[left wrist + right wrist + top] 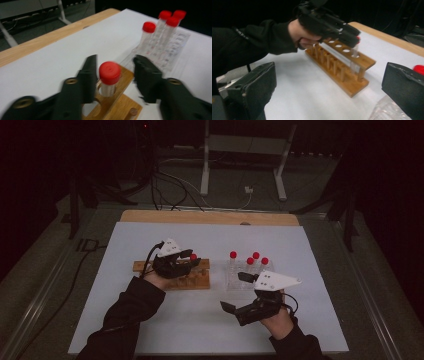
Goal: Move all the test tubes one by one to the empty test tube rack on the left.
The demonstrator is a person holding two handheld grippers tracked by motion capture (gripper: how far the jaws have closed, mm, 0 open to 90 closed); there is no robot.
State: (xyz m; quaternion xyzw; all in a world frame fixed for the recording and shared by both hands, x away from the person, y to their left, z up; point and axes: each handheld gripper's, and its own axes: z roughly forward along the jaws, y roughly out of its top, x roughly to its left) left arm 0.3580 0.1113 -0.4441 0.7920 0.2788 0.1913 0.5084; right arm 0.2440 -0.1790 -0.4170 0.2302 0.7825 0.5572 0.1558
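Between the parted left gripper [113, 75] jaws, untouched: upright clear red-capped tube [109, 77], seated in wooden rack [120, 100]; right gripper [240, 292] wide, empty, farther off.

No text, label, brand or number can be read in any view. The clear rack [175, 47] beside the red-capped tubes [160, 32] carries faint printed marks, but they are too blurred to make out.
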